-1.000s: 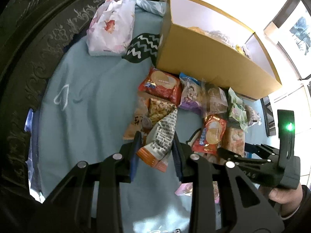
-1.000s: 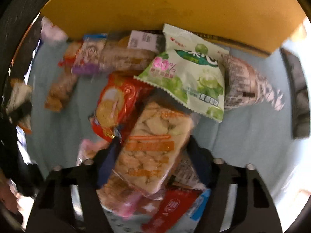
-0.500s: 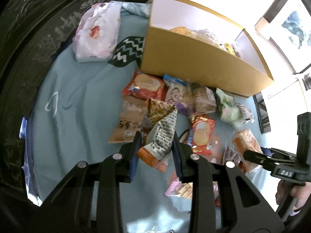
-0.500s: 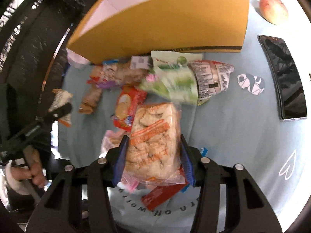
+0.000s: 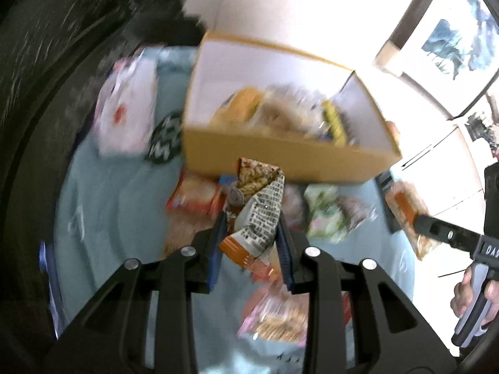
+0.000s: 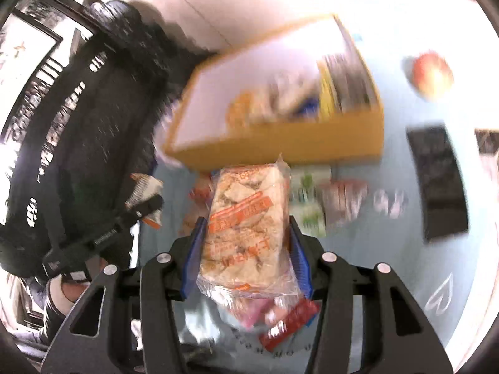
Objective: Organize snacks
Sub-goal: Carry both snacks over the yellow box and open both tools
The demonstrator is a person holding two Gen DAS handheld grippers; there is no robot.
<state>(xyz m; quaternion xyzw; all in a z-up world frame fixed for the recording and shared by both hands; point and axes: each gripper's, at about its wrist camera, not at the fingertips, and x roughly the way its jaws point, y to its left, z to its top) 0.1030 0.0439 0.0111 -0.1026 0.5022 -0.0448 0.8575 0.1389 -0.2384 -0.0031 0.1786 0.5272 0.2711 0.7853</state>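
Note:
My left gripper (image 5: 251, 243) is shut on a nut snack packet (image 5: 257, 208) with an orange end and printed back, held in the air in front of the yellow cardboard box (image 5: 280, 155). My right gripper (image 6: 246, 246) is shut on a clear bag of rice crackers (image 6: 246, 227) with an orange band, also lifted before the box (image 6: 280, 143). The box holds several snacks. More packets lie on the blue cloth (image 5: 118, 205) below, blurred. The right gripper with its bag shows at the right of the left wrist view (image 5: 414, 224).
A floral pouch (image 5: 124, 121) and a zigzag coaster (image 5: 165, 143) lie left of the box. An apple (image 6: 432, 74) and a black phone (image 6: 436, 180) lie right of it. A dark carved chair back (image 6: 62, 143) stands at the left. Red and pink packets (image 6: 287, 324) lie near me.
Both grippers have risen with their packets and moved toward the box, which now shows its inside. The views are blurred by motion.

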